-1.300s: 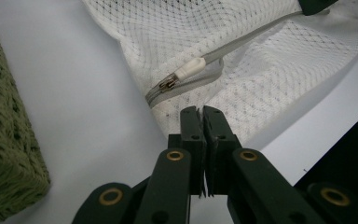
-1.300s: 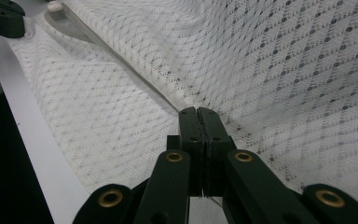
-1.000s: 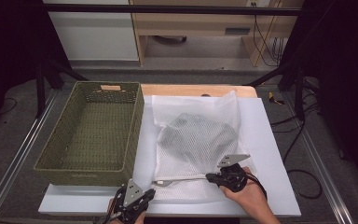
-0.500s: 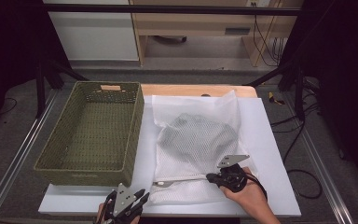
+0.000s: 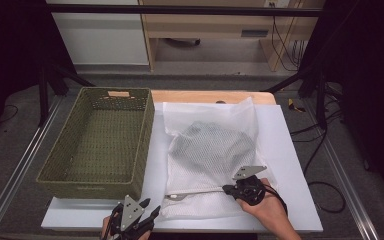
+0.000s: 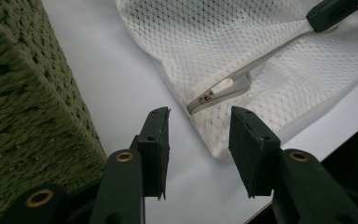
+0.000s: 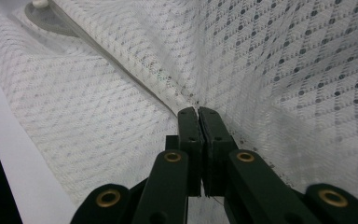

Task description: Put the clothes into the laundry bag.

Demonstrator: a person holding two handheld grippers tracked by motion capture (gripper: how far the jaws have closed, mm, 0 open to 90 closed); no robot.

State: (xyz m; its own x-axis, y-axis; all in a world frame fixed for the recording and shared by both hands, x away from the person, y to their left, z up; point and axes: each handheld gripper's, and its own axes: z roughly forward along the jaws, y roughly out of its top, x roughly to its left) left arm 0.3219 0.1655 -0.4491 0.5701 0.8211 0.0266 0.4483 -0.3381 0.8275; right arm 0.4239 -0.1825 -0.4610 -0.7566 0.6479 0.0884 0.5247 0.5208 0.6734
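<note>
Mesh bag (image 5: 207,160) pinched in right claw (image 5: 226,188)

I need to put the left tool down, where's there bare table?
Bare white tabletop lies between the green woven basket and the white mesh laundry bag, also right of the bag. The near edge is crowded by the left gripper and right gripper.

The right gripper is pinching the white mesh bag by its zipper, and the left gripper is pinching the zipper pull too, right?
Not quite. The left gripper is open, its jaws just opened, short of the zipper pull; the left gripper view shows it. The right gripper does pinch the mesh bag by its zipper.
</note>
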